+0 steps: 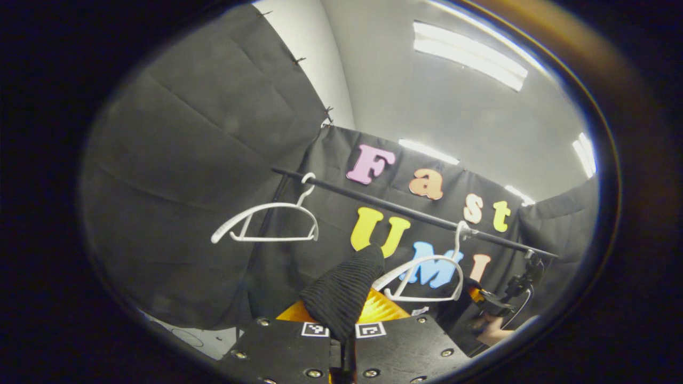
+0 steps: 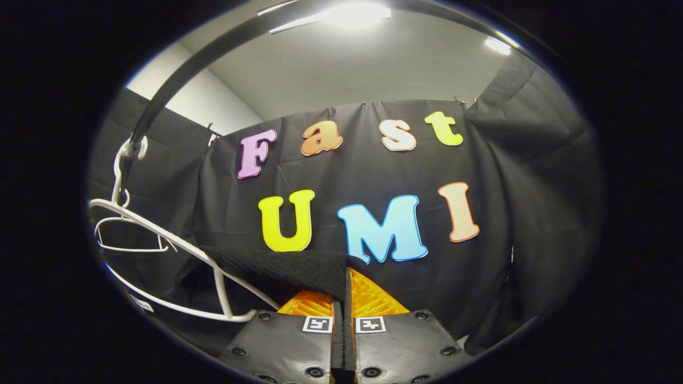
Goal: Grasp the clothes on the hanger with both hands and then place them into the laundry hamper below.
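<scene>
A black ribbed garment rises as a bunched fold from my left gripper, which is shut on it. In the right gripper view the same garment stretches leftward from my right gripper, also shut on it, and passes behind the arm of a near white hanger. Two white hangers hang on the black rail and look bare. The right gripper shows farther off at the rail's right end, with a hand below it.
The black rail arches overhead in the right gripper view, with a second white hanger farther back on it. Black cloth walls close in on all sides. A strip of pale floor shows at the lower left.
</scene>
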Demonstrator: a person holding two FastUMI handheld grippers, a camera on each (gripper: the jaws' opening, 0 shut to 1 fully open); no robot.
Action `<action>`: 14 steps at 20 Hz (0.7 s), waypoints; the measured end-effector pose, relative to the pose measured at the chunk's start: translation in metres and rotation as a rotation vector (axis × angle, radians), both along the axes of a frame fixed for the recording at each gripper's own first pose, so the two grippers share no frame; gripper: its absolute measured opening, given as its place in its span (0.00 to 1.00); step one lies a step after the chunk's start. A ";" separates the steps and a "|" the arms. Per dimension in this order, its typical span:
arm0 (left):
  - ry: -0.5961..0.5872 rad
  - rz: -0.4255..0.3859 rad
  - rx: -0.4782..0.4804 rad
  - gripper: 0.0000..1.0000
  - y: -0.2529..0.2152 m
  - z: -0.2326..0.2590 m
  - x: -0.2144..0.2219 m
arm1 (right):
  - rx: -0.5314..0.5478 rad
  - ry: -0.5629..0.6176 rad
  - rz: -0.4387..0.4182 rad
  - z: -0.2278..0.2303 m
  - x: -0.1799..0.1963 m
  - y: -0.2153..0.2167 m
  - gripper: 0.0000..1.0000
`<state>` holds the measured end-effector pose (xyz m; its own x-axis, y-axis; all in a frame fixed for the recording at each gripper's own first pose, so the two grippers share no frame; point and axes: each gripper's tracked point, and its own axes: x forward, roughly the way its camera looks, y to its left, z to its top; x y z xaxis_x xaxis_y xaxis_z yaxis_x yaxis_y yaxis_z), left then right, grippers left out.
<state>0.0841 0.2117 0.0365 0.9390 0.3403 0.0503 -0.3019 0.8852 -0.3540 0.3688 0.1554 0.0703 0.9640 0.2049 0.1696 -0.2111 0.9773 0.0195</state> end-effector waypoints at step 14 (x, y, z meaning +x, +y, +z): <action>0.166 0.032 -0.018 0.04 -0.023 -0.081 0.010 | -0.031 0.154 -0.030 -0.081 0.014 -0.040 0.02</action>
<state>0.0939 0.1885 -0.0450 0.9225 0.3698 -0.1108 -0.3856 0.8680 -0.3128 0.3833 0.1157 -0.0107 0.9839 0.1781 0.0129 -0.1783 0.9838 0.0187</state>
